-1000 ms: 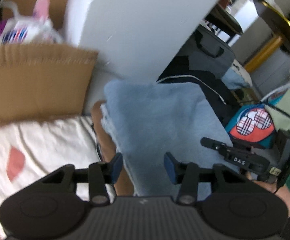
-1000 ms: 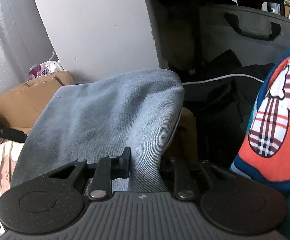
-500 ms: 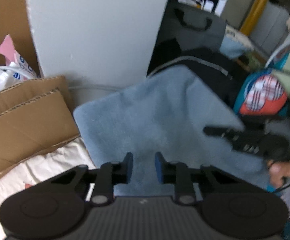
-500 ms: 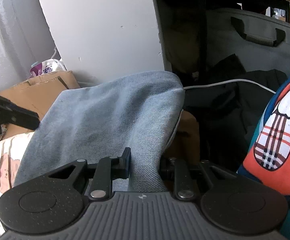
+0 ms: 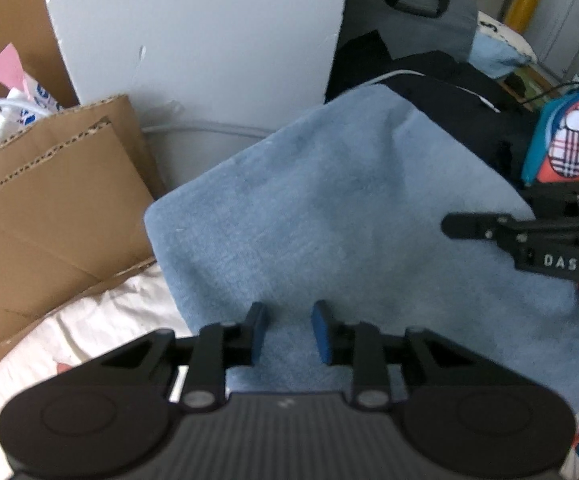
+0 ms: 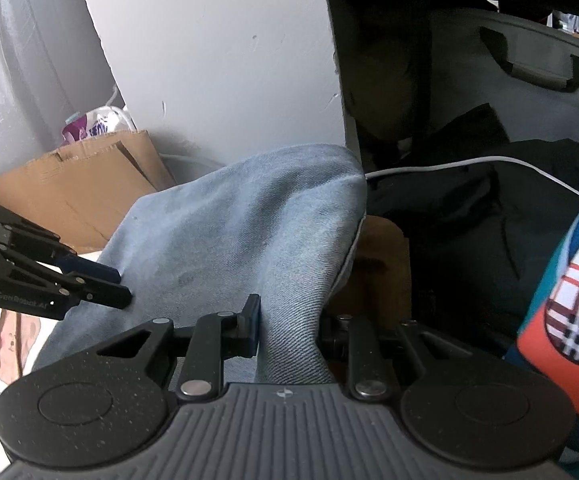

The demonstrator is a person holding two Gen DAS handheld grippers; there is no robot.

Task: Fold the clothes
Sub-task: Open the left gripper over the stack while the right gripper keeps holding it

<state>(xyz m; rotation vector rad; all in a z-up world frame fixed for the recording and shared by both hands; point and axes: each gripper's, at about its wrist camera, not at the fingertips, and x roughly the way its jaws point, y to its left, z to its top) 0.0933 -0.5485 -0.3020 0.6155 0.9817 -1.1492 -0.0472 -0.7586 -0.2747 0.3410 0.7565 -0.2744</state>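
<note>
A light blue denim garment (image 5: 349,208) lies folded and draped over a brown box (image 6: 381,264). My left gripper (image 5: 289,332) points steeply down over the garment's near left edge. Its jaws are opening, denim shows in the gap, and the blue pads (image 5: 323,330) do not press on it. In the right wrist view the left gripper (image 6: 123,288) sits at the cloth's left border. My right gripper (image 6: 289,320) is shut on a bunched ridge of the denim (image 6: 249,220), though its jaws are starting to open; its right finger is hidden behind the cloth. In the left wrist view the right gripper (image 5: 449,226) reaches in over the garment.
Flattened cardboard (image 5: 49,208) leans at the left before a white panel (image 5: 209,40). Behind are a grey bag (image 5: 409,12) and dark clothes (image 5: 449,80) with a white cable. A teal and orange plaid-print item (image 5: 569,144) is at the right. A pale printed sheet (image 5: 109,320) lies underneath.
My left gripper has come down closer to the denim's left edge and rolled, and its jaws are narrower than a second ago. The right gripper still holds the same ridge.
</note>
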